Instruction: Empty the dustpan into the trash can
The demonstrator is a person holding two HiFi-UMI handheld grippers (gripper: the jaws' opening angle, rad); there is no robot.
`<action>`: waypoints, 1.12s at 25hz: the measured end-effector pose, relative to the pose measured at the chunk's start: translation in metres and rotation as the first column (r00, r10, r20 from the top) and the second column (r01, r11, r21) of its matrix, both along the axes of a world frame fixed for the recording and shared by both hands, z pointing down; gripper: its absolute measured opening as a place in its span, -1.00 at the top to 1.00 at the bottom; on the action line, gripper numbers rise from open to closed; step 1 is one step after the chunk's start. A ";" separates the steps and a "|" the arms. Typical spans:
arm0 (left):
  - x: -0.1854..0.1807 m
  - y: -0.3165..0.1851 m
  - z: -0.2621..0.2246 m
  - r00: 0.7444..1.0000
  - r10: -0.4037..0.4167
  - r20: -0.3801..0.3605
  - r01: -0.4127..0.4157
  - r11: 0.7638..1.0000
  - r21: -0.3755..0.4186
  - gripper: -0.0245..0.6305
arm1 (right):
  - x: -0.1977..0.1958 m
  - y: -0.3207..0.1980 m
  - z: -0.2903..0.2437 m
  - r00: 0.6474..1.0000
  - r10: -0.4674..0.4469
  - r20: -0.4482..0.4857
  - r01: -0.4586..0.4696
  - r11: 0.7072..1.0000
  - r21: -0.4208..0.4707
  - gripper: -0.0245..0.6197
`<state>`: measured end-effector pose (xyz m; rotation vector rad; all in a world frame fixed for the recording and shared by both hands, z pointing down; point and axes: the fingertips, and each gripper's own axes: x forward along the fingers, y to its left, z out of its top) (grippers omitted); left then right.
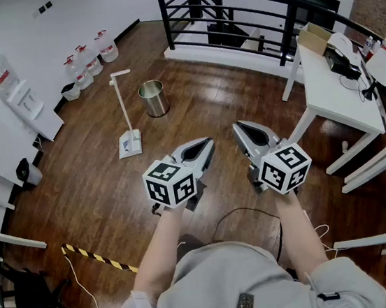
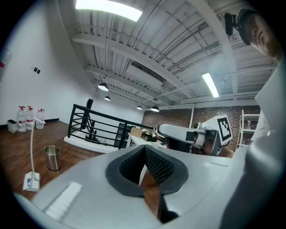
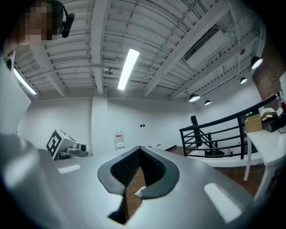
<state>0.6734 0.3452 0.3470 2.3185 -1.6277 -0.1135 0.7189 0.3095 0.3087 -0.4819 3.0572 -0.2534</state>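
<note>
A white long-handled dustpan [image 1: 129,142] stands upright on the wooden floor, with a shiny metal trash can [image 1: 153,98] a little beyond it. The left gripper view shows the same dustpan [image 2: 32,180] and trash can [image 2: 52,158] far off at the lower left. Both grippers are held side by side in front of the person, well short of the dustpan. My left gripper [image 1: 206,145] [image 2: 144,150] has its jaws together with nothing between them. My right gripper [image 1: 240,129] [image 3: 139,150] is likewise shut and empty.
Water bottles [image 1: 89,58] and a water dispenser [image 1: 19,95] line the far left wall. A black railing [image 1: 230,4] runs along the back. White desks [image 1: 340,95] fill the right side. Striped tape [image 1: 97,257] and a black chair [image 1: 29,298] are at the near left.
</note>
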 end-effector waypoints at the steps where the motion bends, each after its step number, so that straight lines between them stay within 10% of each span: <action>1: -0.003 0.000 0.000 1.000 -0.005 0.001 0.005 1.000 -0.002 0.93 | -0.002 0.000 0.001 1.000 -0.003 -0.002 0.003 1.000 -0.002 0.92; 14: -0.090 -0.022 0.014 0.998 -0.069 0.002 0.069 0.997 -0.021 0.93 | -0.077 -0.032 0.014 0.999 -0.043 -0.025 0.043 0.999 -0.011 0.92; 28: -0.335 -0.090 0.021 0.989 -0.144 0.026 0.144 0.989 -0.015 0.93 | -0.308 -0.101 0.032 0.992 -0.088 -0.089 0.086 0.996 -0.031 0.92</action>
